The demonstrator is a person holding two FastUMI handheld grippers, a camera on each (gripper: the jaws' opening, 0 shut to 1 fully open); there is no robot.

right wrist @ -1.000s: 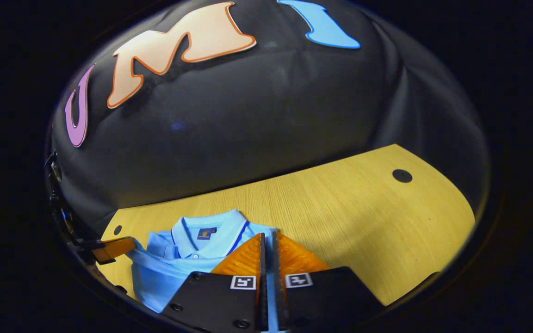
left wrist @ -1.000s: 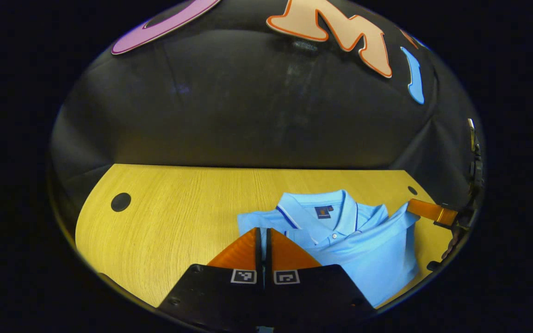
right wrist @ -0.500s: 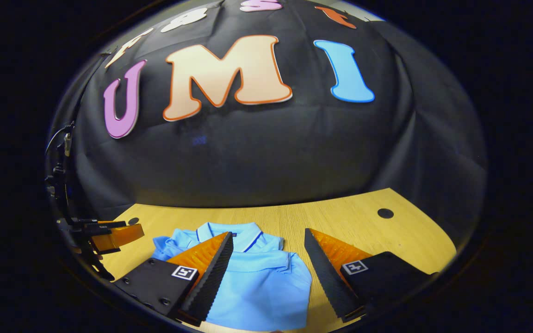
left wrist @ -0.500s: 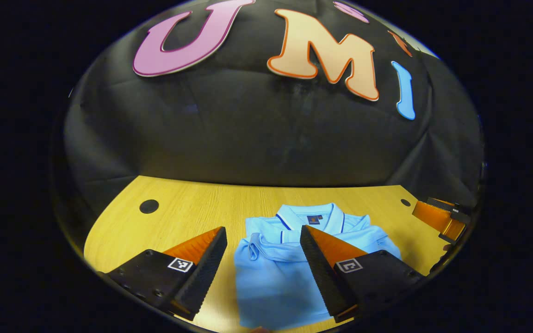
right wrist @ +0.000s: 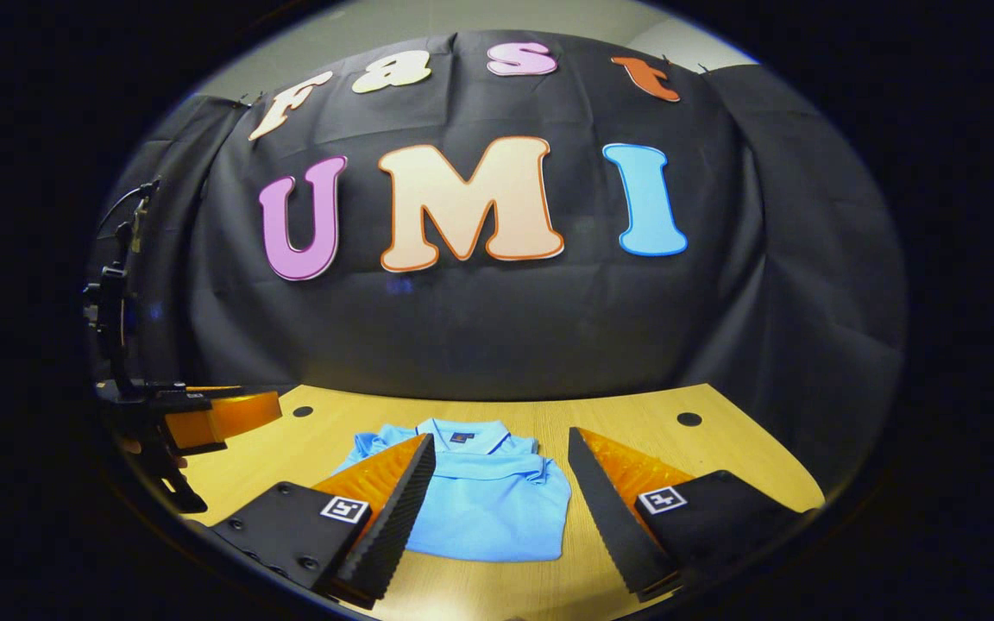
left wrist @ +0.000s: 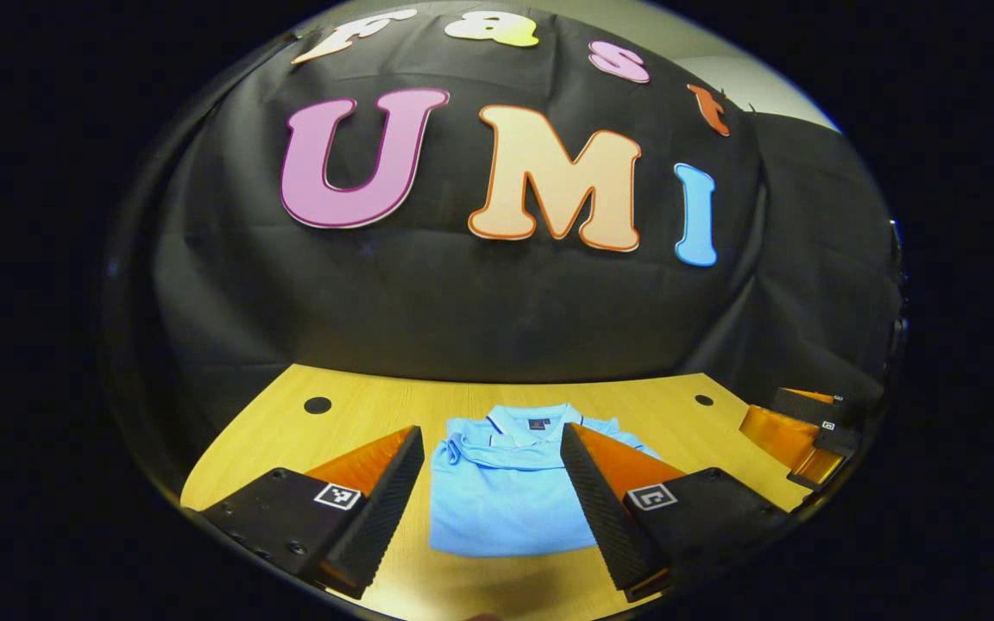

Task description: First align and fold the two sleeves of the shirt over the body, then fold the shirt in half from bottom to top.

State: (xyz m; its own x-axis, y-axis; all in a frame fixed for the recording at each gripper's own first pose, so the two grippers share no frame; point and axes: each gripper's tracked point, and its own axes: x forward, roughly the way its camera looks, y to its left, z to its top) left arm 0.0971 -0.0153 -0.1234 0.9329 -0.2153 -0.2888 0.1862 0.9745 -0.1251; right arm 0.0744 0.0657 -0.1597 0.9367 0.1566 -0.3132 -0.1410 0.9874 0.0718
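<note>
A light blue polo shirt (left wrist: 501, 487) lies folded into a compact rectangle on the wooden table, collar toward the back wall; in the right gripper view the shirt (right wrist: 484, 500) sits just ahead of the fingers. My left gripper (left wrist: 492, 457) is open, raised above and behind the shirt's near edge, holding nothing. My right gripper (right wrist: 501, 461) is open too, lifted clear of the cloth. The right gripper (left wrist: 799, 431) shows at the right edge of the left gripper view, and the left gripper (right wrist: 204, 418) at the left edge of the right gripper view.
The yellow wooden table (left wrist: 359, 423) has round dark cable holes, one at the back left (left wrist: 317, 404) and one at the back right (left wrist: 704, 400). The black cloth wall (left wrist: 462, 319) rises right behind the table's far edge.
Both grippers were shut on the shirt's edge a second ago; they opened, let the cloth drop folded, and have since pulled up and back from it.
</note>
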